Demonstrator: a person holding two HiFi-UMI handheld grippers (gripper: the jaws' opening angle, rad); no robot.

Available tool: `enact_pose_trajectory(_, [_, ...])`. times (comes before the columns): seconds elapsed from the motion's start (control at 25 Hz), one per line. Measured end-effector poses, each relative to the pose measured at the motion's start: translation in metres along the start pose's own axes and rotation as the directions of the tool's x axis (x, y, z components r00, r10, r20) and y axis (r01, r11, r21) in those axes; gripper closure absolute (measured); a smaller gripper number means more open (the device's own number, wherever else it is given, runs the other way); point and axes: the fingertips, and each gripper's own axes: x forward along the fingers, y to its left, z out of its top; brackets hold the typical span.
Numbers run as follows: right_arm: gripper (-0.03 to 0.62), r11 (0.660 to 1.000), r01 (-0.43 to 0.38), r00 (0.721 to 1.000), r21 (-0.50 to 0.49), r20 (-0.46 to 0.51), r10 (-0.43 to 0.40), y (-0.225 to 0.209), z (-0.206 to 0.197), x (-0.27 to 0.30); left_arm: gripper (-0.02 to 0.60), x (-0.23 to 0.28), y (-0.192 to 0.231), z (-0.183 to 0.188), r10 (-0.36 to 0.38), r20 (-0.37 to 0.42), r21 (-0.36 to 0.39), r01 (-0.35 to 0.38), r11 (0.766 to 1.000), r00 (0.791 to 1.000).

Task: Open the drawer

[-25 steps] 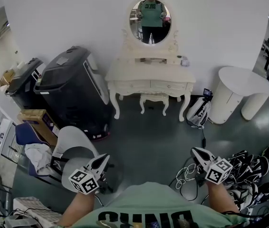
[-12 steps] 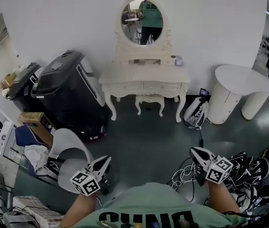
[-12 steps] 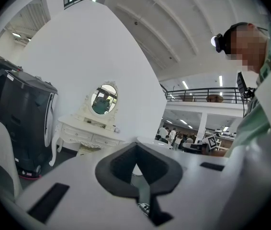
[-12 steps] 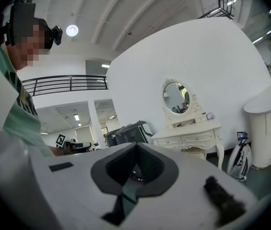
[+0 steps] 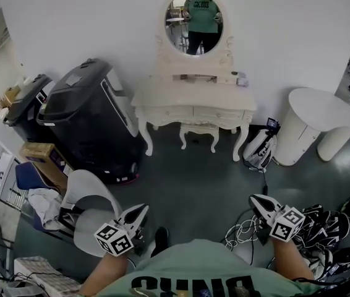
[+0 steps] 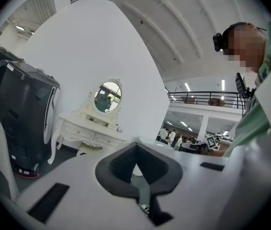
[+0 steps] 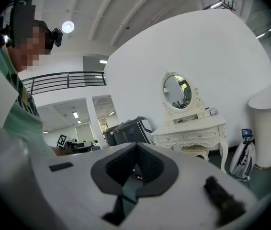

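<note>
A white wall closes off the back of a grey-floored room, and against it, in the upper middle of the head view, stands a cream carved bench (image 5: 193, 96) with an oval mirror (image 5: 193, 25) above it and a small stool (image 5: 198, 130) tucked between its legs. The left drawer (image 5: 170, 111) and the right drawer (image 5: 219, 114) sit side by side in the bench's front, both flush and closed. Large black bins (image 5: 91, 119) stand to the left of the bench, a rounded white cabinet (image 5: 311, 125) to the right. A white chair (image 5: 88, 197) is at lower left and a heap of black-and-white gear with cables (image 5: 329, 221) at lower right. The person's green shirt (image 5: 187, 274) fills the bottom edge. The left tool (image 5: 140, 211) and the right tool (image 5: 255, 200) are held low in the frame, both pointing toward the bench and well apart from it. Each tool's own view shows its jaws pressed together with nothing between them, the bench small in the distance.
</note>
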Motion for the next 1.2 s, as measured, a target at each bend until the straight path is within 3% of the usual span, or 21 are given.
enact_pose_trajectory(0.2, [0.582, 0.999, 0.044, 0.999, -0.032, 0.013, -0.043, -0.004, 0.023, 0.088, 0.572, 0.024, 0.083, 0.034, -0.060, -0.006, -0.008, 0.060, 0.998, 0.998])
enact_pose_trajectory(0.4, [0.582, 0.995, 0.091, 0.995, -0.036, 0.051, -0.089, 0.000, 0.058, 0.180, 0.572, 0.041, 0.167, 0.099, -0.113, -0.025, 0.039, 0.114, 0.993, 0.993])
enact_pose_trajectory(0.68, [0.582, 0.989, 0.141, 0.989, -0.037, 0.052, -0.139, 0.000, 0.082, 0.268, 0.572, 0.057, 0.262, 0.158, -0.134, 0.002, 0.028, 0.134, 0.991, 0.991])
enact_pose_trajectory(0.84, [0.582, 0.987, 0.157, 0.987, -0.034, 0.040, -0.156, -0.009, 0.091, 0.295, 0.572, 0.072, 0.294, 0.170, -0.134, 0.002, 0.002, 0.134, 0.991, 0.991])
enact_pose_trajectory(1.0, [0.582, 0.987, 0.157, 0.987, -0.032, 0.038, -0.156, -0.026, 0.097, 0.307, 0.572, 0.090, 0.299, 0.168, -0.145, -0.010, 0.000, 0.145, 0.989, 0.989])
enact_pose_trajectory(1.2, [0.582, 0.992, 0.126, 0.992, 0.002, 0.026, -0.127, -0.069, 0.106, 0.328, 0.572, 0.118, 0.305, 0.176, -0.102, -0.017, 0.005, 0.102, 0.995, 0.995])
